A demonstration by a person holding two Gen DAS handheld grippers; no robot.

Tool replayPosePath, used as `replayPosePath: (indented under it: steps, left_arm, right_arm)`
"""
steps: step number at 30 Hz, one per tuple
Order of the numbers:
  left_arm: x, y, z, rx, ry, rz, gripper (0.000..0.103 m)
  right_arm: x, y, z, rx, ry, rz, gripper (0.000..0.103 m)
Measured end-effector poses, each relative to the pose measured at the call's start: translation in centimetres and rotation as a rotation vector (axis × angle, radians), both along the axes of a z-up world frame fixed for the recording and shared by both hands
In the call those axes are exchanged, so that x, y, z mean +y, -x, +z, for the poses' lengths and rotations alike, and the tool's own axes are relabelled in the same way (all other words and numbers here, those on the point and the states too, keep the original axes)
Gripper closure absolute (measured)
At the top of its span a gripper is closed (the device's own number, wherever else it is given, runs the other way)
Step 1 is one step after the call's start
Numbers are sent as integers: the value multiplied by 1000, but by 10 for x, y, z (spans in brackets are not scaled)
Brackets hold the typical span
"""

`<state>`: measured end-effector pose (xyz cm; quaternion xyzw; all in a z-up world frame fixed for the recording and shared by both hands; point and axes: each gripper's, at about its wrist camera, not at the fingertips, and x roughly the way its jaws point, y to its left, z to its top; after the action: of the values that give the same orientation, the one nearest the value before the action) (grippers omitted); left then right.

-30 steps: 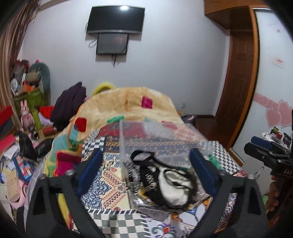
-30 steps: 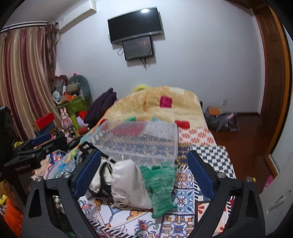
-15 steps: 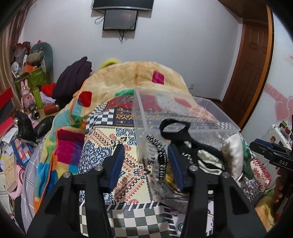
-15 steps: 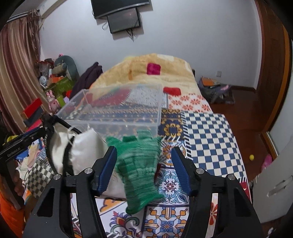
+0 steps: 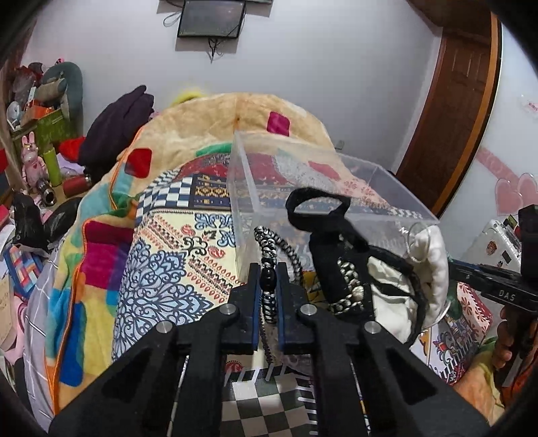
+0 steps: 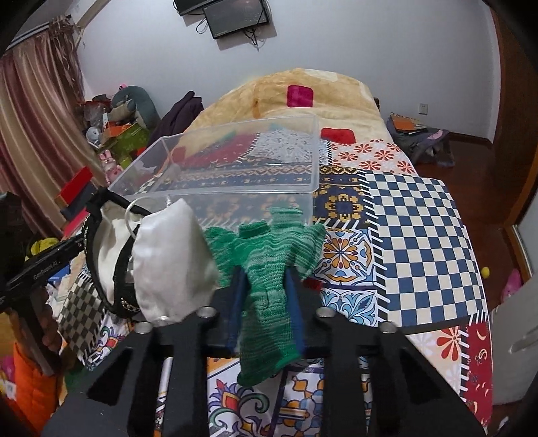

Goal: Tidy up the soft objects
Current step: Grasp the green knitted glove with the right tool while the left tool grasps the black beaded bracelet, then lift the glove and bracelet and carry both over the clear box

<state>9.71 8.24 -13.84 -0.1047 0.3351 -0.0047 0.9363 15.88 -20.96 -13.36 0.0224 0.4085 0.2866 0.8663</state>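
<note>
Between the left gripper's (image 5: 269,282) narrow-set fingers sits a black-and-white braided cord (image 5: 274,248), pinched at a dark bead. The cord loops up toward a black strap (image 5: 316,211) and a studded band beside a white pouch (image 5: 427,269). The right gripper (image 6: 265,289) is clamped on a green knit glove (image 6: 269,262), whose cuff hangs down below the fingers and whose glove fingers point toward a clear box (image 6: 235,168). The pouch (image 6: 168,262) lies just left of the glove, touching it. The box stands open-topped on the bed, directly behind these items; nothing shows inside it but the pattern underneath.

Surface: a patchwork bedspread (image 6: 420,228) of blue-white checks, floral tiles and paisley, with a tan fleece blanket (image 6: 329,90) heaped at the far end. A dark garment (image 5: 117,127) is draped at the bed's left side.

Room: white wall with a mounted screen (image 5: 210,20), striped curtain (image 6: 30,134) and cluttered toys at left, wooden door (image 5: 450,111) at right, bag (image 6: 417,134) on the wood floor.
</note>
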Motion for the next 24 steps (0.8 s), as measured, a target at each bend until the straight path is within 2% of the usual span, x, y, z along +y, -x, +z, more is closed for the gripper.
replayPosePath:
  steps: [6,11,16,24]
  left_arm:
    - [-1,14,24,-54,-43,14,96]
    - [-3,22,47,-107,-80,18,96]
    - [-7,28,65,-155,-85,21,96]
    - [-13,10,98,-228,-98,-4,96]
  right_arm:
    - [-2,7,10,-41,-8,-6,93]
    - [-4,14,31,-99,-30,-6,93]
    - [-7,20,58,-173,-49,-12,93]
    - [10,7,91,-298,-33,8,93]
